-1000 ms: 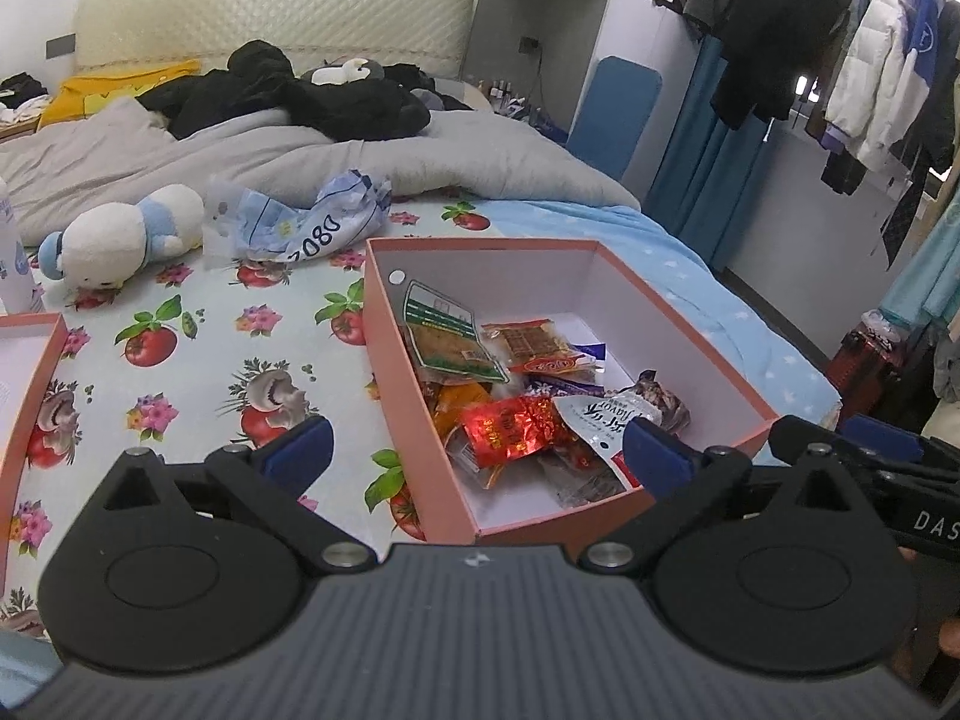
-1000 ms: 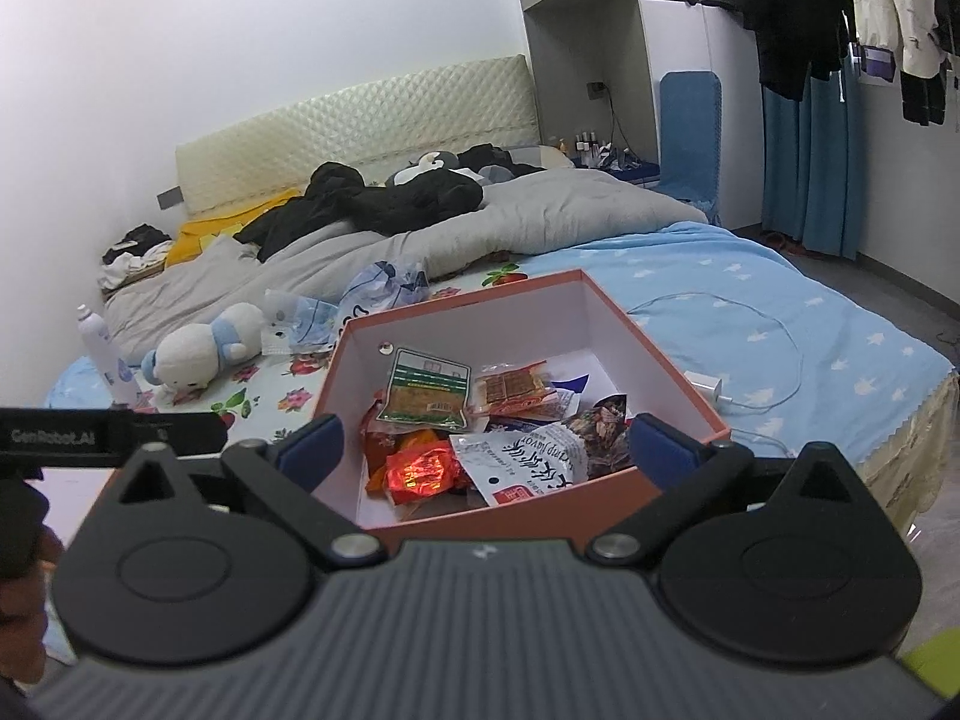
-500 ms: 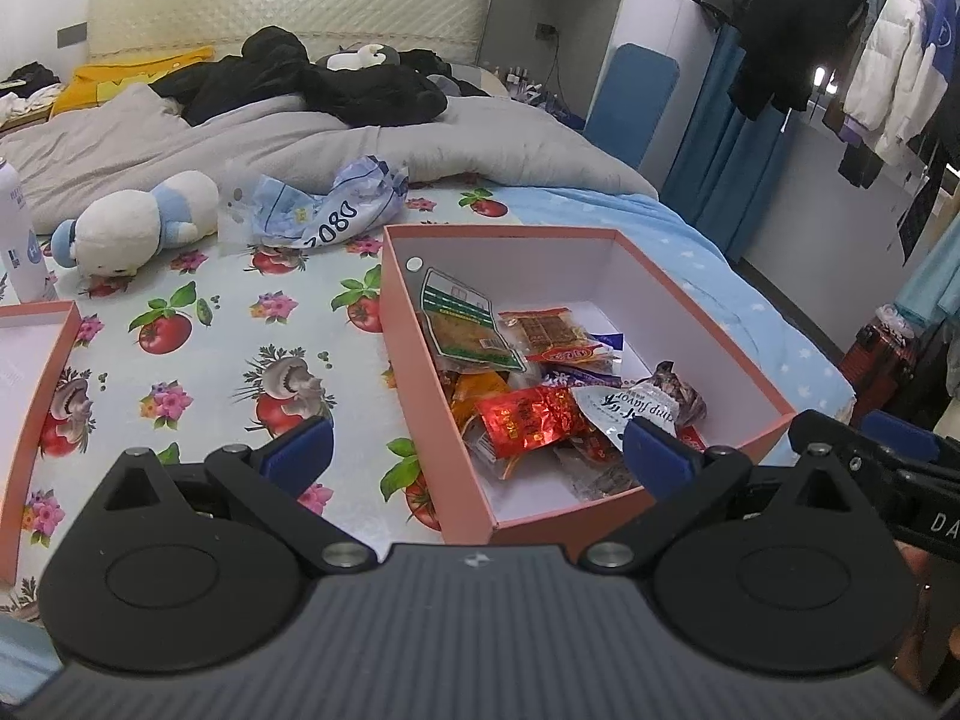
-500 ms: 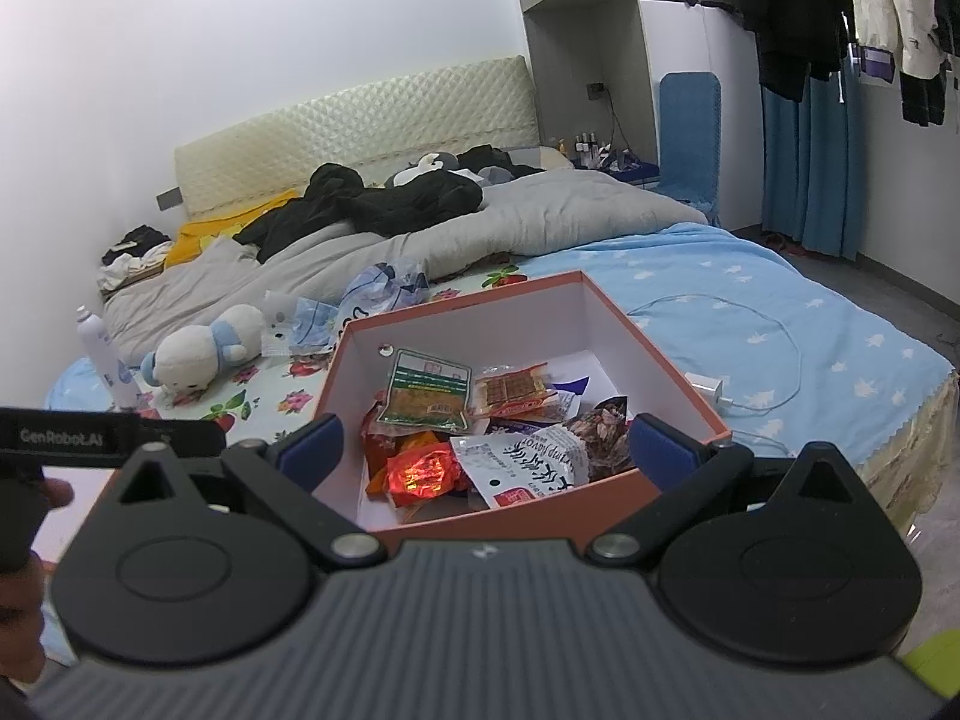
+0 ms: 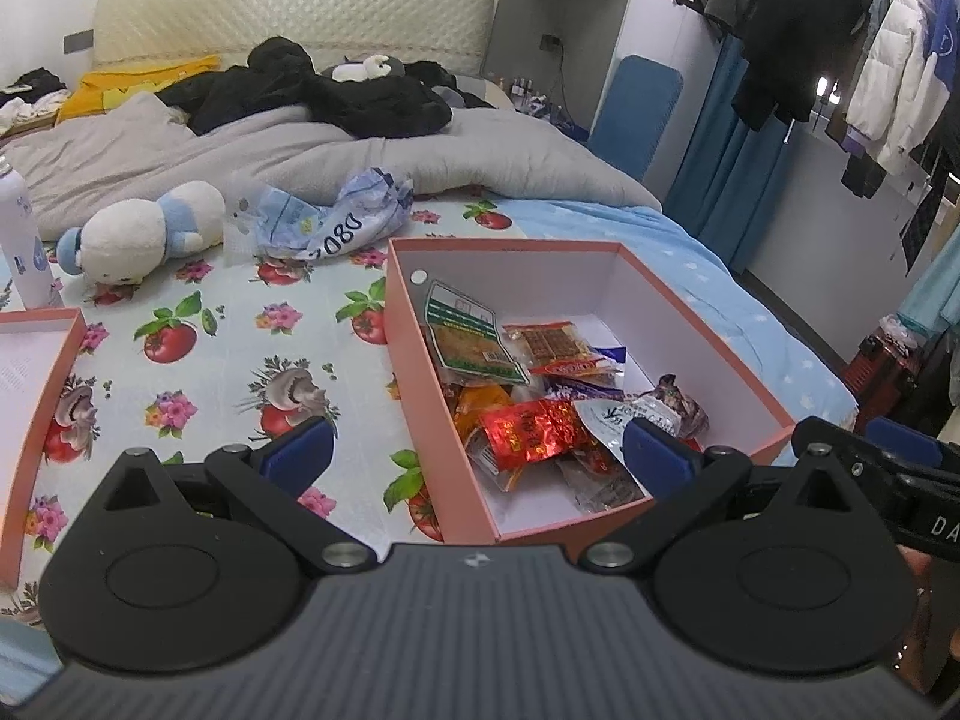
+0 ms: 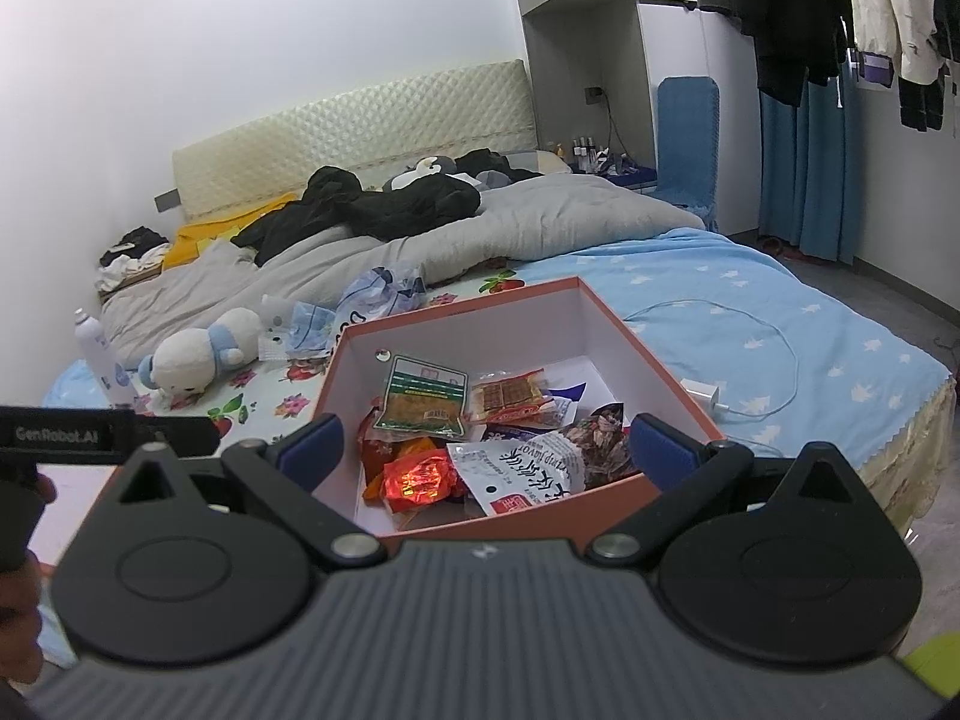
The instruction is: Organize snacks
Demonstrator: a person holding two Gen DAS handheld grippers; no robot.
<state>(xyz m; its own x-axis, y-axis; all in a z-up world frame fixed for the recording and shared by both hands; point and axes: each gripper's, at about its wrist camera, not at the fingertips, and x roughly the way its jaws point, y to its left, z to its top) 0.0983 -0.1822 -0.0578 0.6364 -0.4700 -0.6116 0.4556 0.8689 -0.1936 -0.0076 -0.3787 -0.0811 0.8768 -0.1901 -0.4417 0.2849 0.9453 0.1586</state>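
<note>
Right now both of my tools hang empty with their jaws spread wide, the left tool (image 5: 477,457) and the right tool (image 6: 485,444) each looking down into the pink box (image 5: 420,360) that sits on the bed's fruit-print sheet (image 5: 240,348). Its snacks lie heaped toward the near end: a red foil packet (image 5: 531,429), a green-topped packet (image 5: 471,339) leaning on the wall at ten o'clock, a clear cracker pack (image 5: 549,343), and a white pouch (image 6: 519,468) at the near rim. I judge them all light, thin and crinkly; the foil will likely slip and the crackers may crush, so I would pinch each by a flat sealed edge. On the pouch I cannot make out the print. A crumpled bag (image 5: 342,225) at eleven o'clock shows "080" upside down, and a second pink box (image 5: 36,420) lies at nine o'clock.
</note>
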